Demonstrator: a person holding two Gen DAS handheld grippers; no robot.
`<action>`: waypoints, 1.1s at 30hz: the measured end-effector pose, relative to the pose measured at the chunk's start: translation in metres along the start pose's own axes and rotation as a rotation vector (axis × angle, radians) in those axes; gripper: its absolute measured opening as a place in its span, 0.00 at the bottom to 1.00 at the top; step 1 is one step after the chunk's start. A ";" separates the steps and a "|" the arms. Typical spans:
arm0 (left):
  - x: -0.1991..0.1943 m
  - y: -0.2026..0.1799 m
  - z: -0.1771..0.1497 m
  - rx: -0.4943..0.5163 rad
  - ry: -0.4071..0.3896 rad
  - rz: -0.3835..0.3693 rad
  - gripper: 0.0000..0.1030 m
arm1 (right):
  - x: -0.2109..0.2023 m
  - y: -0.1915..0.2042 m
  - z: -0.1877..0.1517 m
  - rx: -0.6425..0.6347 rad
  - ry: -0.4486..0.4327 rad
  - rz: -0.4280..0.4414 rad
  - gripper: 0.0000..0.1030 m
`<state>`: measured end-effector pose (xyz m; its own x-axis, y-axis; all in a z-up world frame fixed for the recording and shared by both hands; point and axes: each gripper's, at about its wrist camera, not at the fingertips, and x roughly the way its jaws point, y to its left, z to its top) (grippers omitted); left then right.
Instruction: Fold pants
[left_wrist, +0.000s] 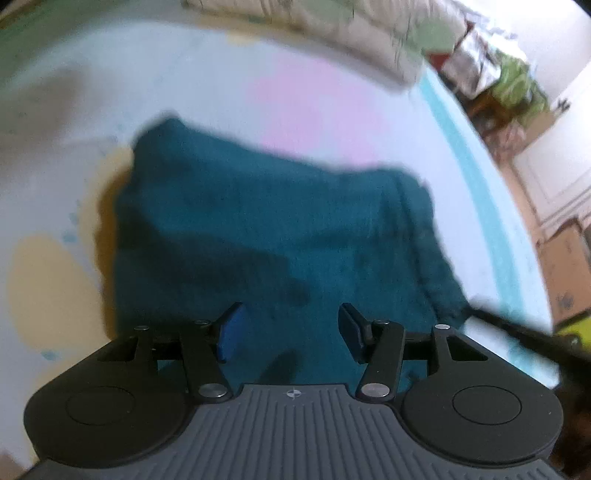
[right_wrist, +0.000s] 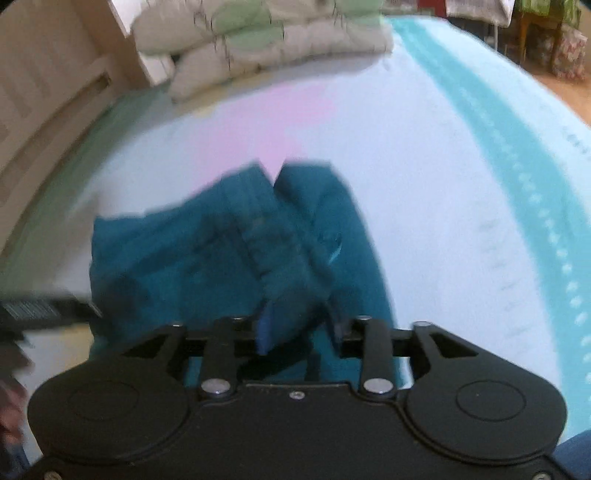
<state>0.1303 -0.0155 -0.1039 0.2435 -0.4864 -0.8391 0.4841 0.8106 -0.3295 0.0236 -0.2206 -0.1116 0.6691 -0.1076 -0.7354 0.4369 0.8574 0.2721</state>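
The dark teal fabric pants (left_wrist: 266, 229) lay folded in a thick block across the centre of both frames, on a pale blue bed sheet with pink and yellow patches (left_wrist: 207, 74). In the left wrist view, the left gripper (left_wrist: 290, 330) sat at the lower centre with its blue-padded fingers (left_wrist: 231, 332) spread apart, the teal cloth lying flat beyond and beneath them, nothing pinched. In the right wrist view, the right gripper (right_wrist: 301, 334) also had its fingers apart; a raised ridge of the pants reached down into the gap between them, though blur hid whether the pads touched it. A folded grey and green quilt (right_wrist: 258, 40) lay along the upper edge
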 end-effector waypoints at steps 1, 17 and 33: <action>0.007 -0.002 -0.006 0.004 0.023 0.006 0.52 | -0.001 -0.002 0.005 -0.013 -0.023 0.002 0.57; 0.007 0.019 -0.023 -0.048 0.018 -0.041 0.53 | 0.095 -0.023 0.052 -0.149 0.218 0.284 0.61; -0.056 0.033 -0.014 -0.133 -0.157 -0.006 0.54 | -0.043 0.050 0.066 -0.319 -0.066 0.376 0.16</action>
<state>0.1204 0.0435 -0.0738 0.3740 -0.5281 -0.7624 0.3736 0.8382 -0.3973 0.0565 -0.2062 -0.0249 0.7859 0.2159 -0.5795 -0.0407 0.9531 0.2998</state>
